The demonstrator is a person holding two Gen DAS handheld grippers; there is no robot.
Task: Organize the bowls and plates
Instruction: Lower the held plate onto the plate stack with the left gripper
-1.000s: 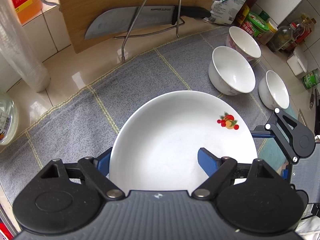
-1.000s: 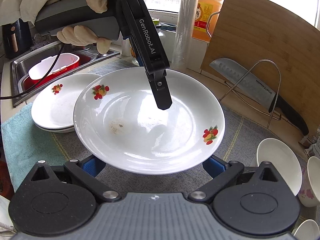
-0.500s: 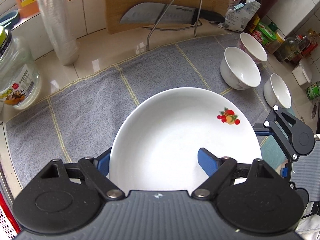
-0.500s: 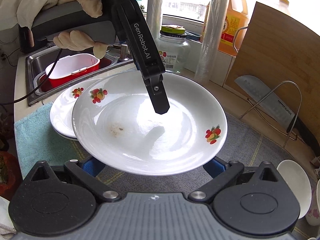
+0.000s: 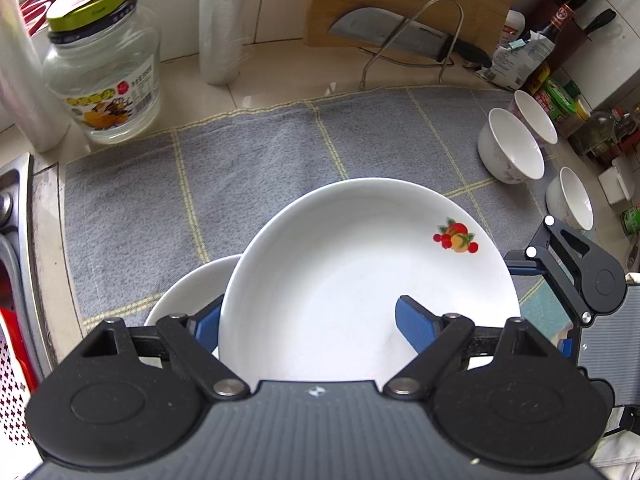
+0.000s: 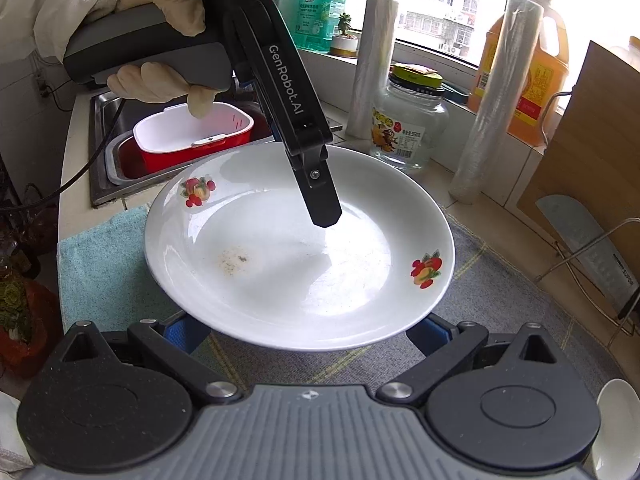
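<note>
Plate [image 5: 352, 280] held over the grey mat [image 5: 248, 160], gripped at its rim by the left gripper [image 5: 308, 320].
Its blue fingers [image 5: 414, 322] close on the rim, one above, one beneath; the right gripper [image 6: 308, 330] sits spread wide under the near edge, not clamping. A second plate [image 5: 188, 292] peeks out just below on the left. Farther right, three bowls [image 5: 512, 148] stand on the mat; beyond it, a jar [image 5: 104, 80] and a knife [image 5: 396, 36] in a rack.

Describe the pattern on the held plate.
The plate is white with small red-and-orange fruit motifs, clearest in the right wrist view.
</note>
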